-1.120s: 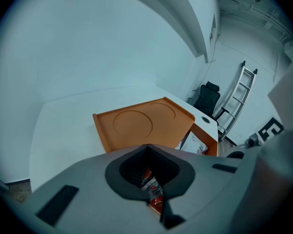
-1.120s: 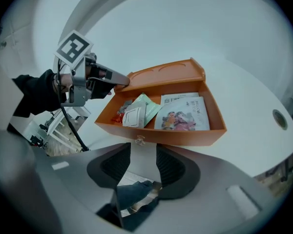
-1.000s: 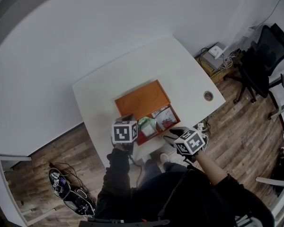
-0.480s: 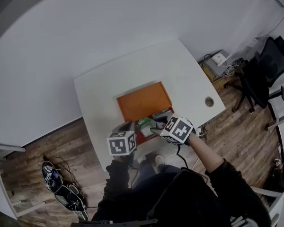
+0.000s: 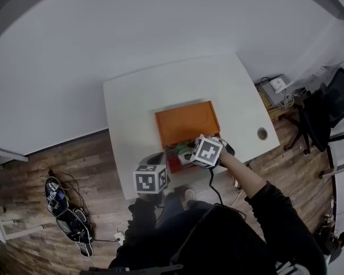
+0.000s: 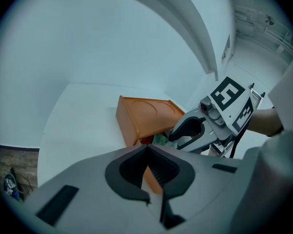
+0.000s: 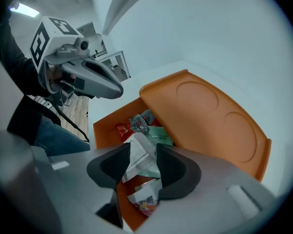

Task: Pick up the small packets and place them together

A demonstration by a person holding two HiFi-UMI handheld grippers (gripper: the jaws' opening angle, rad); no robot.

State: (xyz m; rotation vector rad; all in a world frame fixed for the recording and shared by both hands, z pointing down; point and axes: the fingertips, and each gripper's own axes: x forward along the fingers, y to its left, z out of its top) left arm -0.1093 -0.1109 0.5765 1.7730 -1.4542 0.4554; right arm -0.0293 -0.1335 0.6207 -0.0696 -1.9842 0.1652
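the right gripper (image 7: 143,161) now hangs over the tray (image 7: 210,116) — jaws spread, a white packet (image 7: 138,152) between them, so a pick looks next. the left gripper (image 6: 147,169) pulls back — jaws pressed together, empty.

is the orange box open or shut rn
Open: the orange box has its lid tipped back, and packets show inside.

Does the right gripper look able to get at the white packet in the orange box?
Probably yes. The lid of the orange box stands open, and the right gripper hangs above the white packet with its fingers apart; nothing covers it.
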